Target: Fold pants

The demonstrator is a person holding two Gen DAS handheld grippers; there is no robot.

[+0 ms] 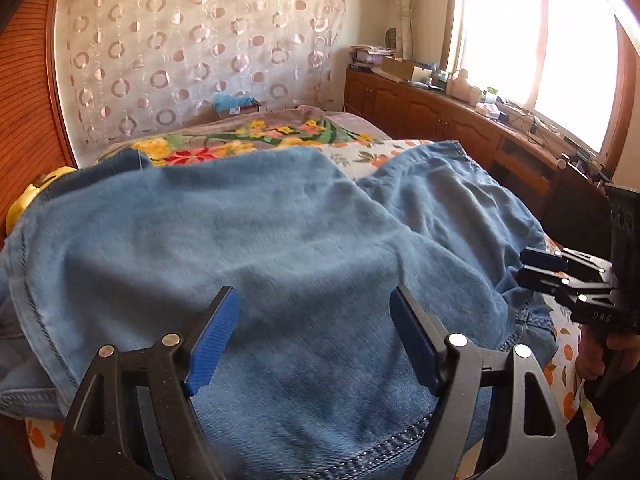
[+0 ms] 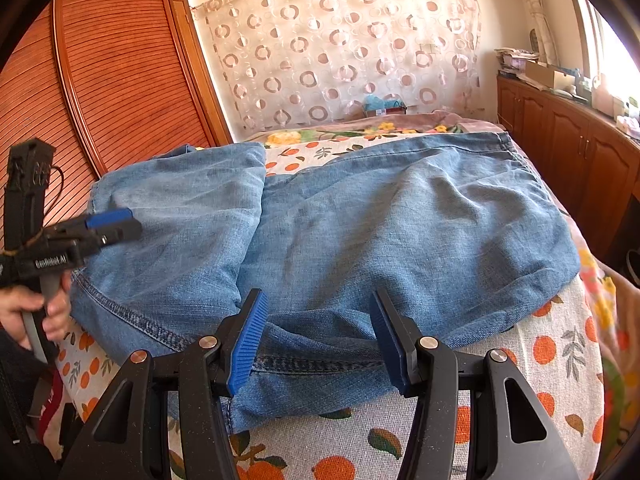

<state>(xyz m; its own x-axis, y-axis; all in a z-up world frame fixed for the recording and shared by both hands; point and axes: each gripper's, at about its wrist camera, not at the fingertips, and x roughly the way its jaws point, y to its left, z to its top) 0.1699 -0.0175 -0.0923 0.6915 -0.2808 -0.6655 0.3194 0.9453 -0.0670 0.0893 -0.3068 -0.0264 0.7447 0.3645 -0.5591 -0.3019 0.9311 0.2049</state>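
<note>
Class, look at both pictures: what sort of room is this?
Most likely a bedroom: blue jeans lie on a bed with a fruit-print sheet, beside a wooden wardrobe and a curtain.

Wardrobe point(image 2: 120, 80) crowds the bed's point(image 2: 520, 360) left; cabinets point(image 2: 580, 152) crowd its right; above stays open.

floral bedsheet point(image 2: 520, 360), wooden wardrobe point(image 2: 120, 80) — circle-patterned curtain point(image 1: 200, 40).

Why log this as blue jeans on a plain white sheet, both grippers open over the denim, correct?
Not quite: the sheet isn't plain white; the right wrist view shows an orange-fruit and leaf print. The rest holds: blue jeans, left gripper and right gripper open over denim.
</note>
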